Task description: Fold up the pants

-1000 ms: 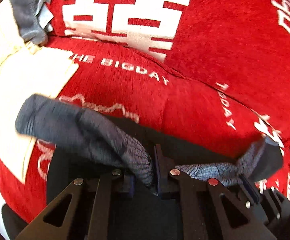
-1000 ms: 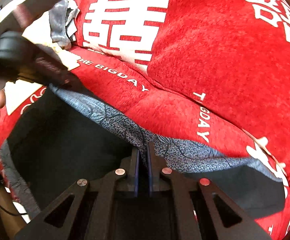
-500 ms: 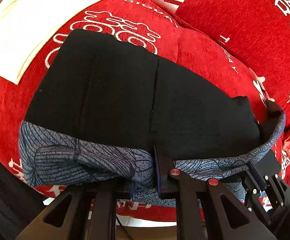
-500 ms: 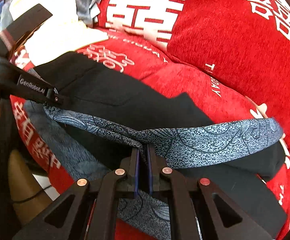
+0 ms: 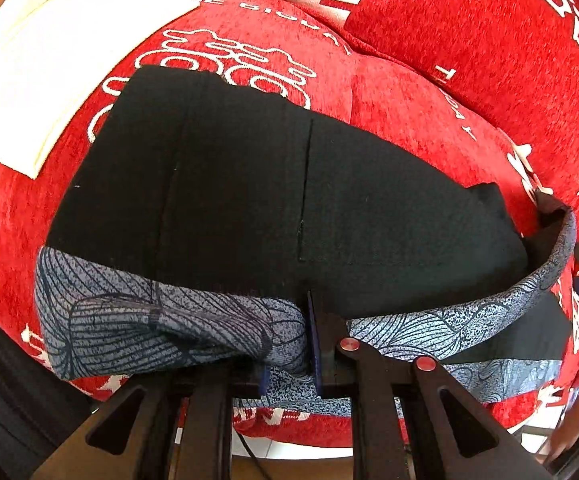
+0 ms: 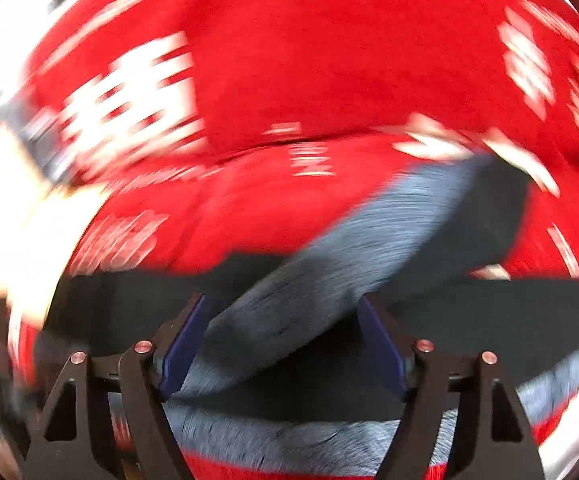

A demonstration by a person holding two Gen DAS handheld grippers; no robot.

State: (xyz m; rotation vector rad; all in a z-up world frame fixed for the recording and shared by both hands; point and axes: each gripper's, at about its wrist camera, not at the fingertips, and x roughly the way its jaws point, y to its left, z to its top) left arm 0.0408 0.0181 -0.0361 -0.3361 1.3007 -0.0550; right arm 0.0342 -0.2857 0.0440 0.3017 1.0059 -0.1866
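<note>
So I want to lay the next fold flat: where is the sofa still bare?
Bare red seat cushion lies beyond the black pants, up to the back cushion. A narrow strip shows between the pants and the cream cloth at the left. The near edge is crowded: the patterned waistband bunches there, clamped in the left gripper.

A plush red sofa cover with white lettering [image 5: 389,92] fills the view; a flat cream cloth [image 5: 49,80] lies on its far left.
</note>
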